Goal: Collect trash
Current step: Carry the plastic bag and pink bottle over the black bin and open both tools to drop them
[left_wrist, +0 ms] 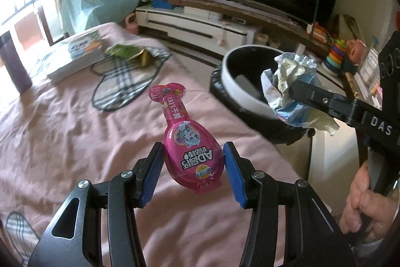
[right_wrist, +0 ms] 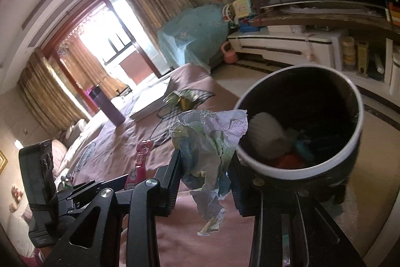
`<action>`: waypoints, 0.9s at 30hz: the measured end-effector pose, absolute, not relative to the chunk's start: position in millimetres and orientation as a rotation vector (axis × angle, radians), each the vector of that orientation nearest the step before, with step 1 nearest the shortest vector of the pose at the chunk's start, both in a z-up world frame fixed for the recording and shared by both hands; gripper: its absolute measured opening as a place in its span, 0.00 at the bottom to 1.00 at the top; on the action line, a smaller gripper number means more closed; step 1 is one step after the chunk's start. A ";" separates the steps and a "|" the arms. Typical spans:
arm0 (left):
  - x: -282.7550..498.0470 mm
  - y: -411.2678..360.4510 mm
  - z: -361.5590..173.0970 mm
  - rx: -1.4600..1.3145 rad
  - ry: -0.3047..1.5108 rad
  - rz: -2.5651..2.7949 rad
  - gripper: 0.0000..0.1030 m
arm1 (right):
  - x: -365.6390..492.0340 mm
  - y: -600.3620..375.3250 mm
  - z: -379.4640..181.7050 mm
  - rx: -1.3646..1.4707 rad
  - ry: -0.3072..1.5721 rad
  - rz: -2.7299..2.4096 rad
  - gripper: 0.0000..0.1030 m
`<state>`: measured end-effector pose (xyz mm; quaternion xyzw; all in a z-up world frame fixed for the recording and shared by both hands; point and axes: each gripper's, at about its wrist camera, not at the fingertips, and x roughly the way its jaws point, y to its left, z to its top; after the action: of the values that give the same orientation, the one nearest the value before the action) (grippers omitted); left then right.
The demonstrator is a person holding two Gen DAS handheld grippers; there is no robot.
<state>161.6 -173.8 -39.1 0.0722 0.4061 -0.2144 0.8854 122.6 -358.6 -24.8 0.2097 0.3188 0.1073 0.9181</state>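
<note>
1. Pink wrapper (left_wrist: 191, 142) clenched in the left gripper (left_wrist: 193, 168), raised above the pink-sheeted bed (left_wrist: 62, 129), left of the bin (left_wrist: 240, 82).
2. Crumpled paper (right_wrist: 207, 147) clamped in the right gripper (right_wrist: 203, 182), just beside the bin's white rim.
3. Bin stands beside the bed, already containing trash.

Magenta snack packet (left_wrist: 186, 142), pale pink bedsheet (left_wrist: 62, 129), white-rimmed black bin (right_wrist: 300, 122), blue-padded tool (left_wrist: 193, 167)
</note>
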 end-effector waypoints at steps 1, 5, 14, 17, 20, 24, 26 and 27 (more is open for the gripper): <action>162.3 -180.7 -37.1 0.156 0.838 -0.454 0.47 | 122.3 -362.0 -24.2 0.432 0.653 0.214 0.35; 167.6 -200.4 -32.6 0.170 0.827 -0.478 0.47 | 124.9 -379.2 -21.8 0.436 0.644 0.185 0.35; 185.9 -239.9 -25.2 0.199 0.812 -0.524 0.47 | 137.4 -410.8 -16.9 0.422 0.642 0.127 0.35; 192.3 -249.4 -24.1 0.199 0.814 -0.533 0.47 | 141.1 -419.4 -16.7 0.416 0.645 0.110 0.35; 199.8 -258.0 -25.5 0.200 0.820 -0.540 0.47 | 143.7 -428.4 -16.6 0.414 0.646 0.096 0.35; 208.6 -269.1 -28.0 0.210 0.831 -0.549 0.47 | 149.7 -438.0 -17.7 0.413 0.655 0.084 0.35; 211.6 -275.3 -29.3 0.218 0.836 -0.553 0.47 | 153.0 -441.2 -18.5 0.413 0.660 0.080 0.35; 213.0 -277.6 -29.8 0.220 0.839 -0.555 0.47 | 153.9 -442.5 -18.7 0.413 0.662 0.079 0.35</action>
<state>213.0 -277.6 -29.8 0.1052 0.4014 -0.2656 0.8702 153.9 -442.5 -18.7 0.2010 0.3225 0.0383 0.9242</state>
